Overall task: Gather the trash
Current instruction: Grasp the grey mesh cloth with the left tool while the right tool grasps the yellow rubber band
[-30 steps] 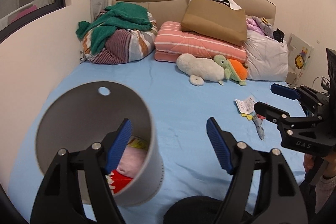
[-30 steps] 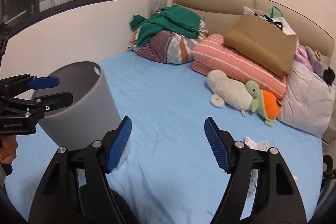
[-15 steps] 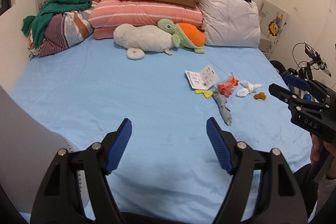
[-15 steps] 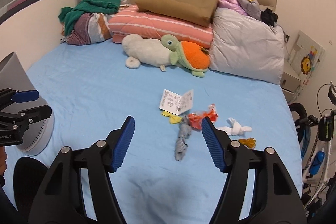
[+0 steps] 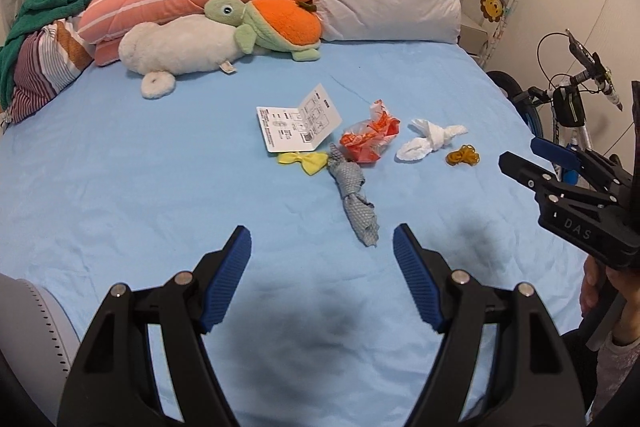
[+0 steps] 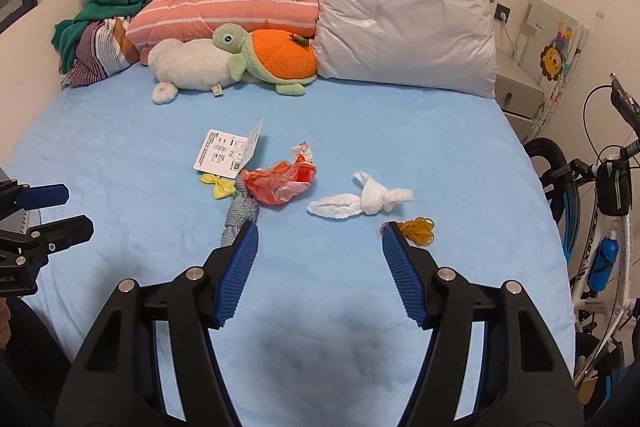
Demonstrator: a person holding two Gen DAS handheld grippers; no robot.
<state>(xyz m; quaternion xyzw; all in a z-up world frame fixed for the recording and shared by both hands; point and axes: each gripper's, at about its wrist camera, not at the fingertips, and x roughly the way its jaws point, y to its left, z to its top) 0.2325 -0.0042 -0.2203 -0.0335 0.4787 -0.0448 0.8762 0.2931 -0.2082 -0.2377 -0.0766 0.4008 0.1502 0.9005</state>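
Left gripper (image 5: 322, 247) open over blue bed sheet (image 5: 160, 187), nothing between jaws. Grey twisted cloth (image 5: 354, 203), orange wrapper (image 5: 368, 139), leaflet (image 5: 298, 125), knotted tissue (image 5: 430, 139), small yellow-brown tangle (image 5: 463, 155), perhaps rubber bands, toward sheet's right edge.

Both wrist views look steeply down from near the bed's foot, sharing the litter on the blue sheet (image 5: 160, 187).

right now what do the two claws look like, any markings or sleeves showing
Both the left claw and right claw have black angular frames with silver screws and ribbed blue pads. White "DAS" lettering marks the right claw's body in the left wrist view. A pale speckled sleeve shows at the hand holding it.
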